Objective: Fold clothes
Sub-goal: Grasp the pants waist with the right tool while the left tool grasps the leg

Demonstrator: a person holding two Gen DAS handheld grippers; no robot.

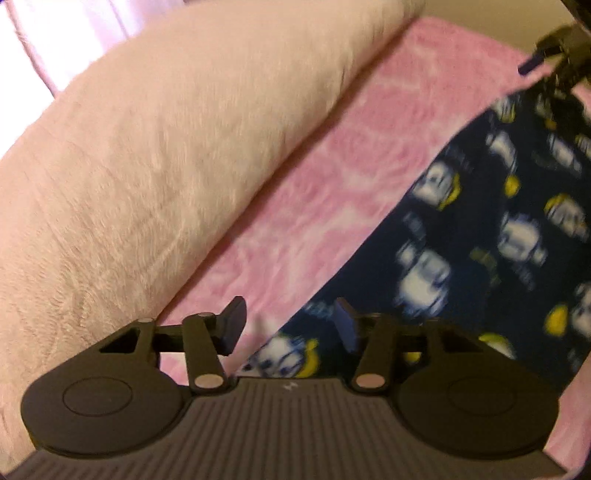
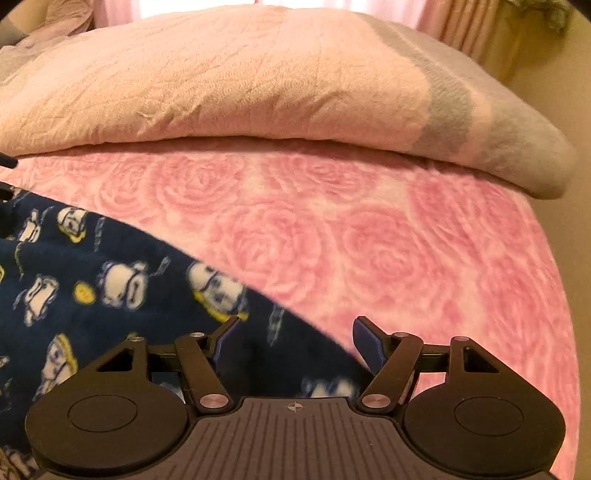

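Note:
A navy fleece garment (image 1: 461, 240) printed with white and yellow cartoon figures lies spread on a pink rose-patterned blanket (image 1: 314, 177). My left gripper (image 1: 290, 314) hovers over the garment's near corner, jaws apart; the cloth lies below them and the pads do not press on it. In the right wrist view the same garment (image 2: 92, 266) fills the lower left. My right gripper (image 2: 297, 328) stands wide open above its slanting edge, where navy cloth meets the pink blanket (image 2: 369, 229). The left wrist view is blurred. A dark gripper part (image 1: 565, 55) shows at the garment's far end.
A thick folded cream quilt (image 2: 221, 85) with a grey band (image 2: 450, 110) lies across the bed behind the garment, also seen as the quilt (image 1: 147, 147) on the left. Pink curtains (image 2: 480, 29) hang behind. Bare pink blanket stretches right of the garment.

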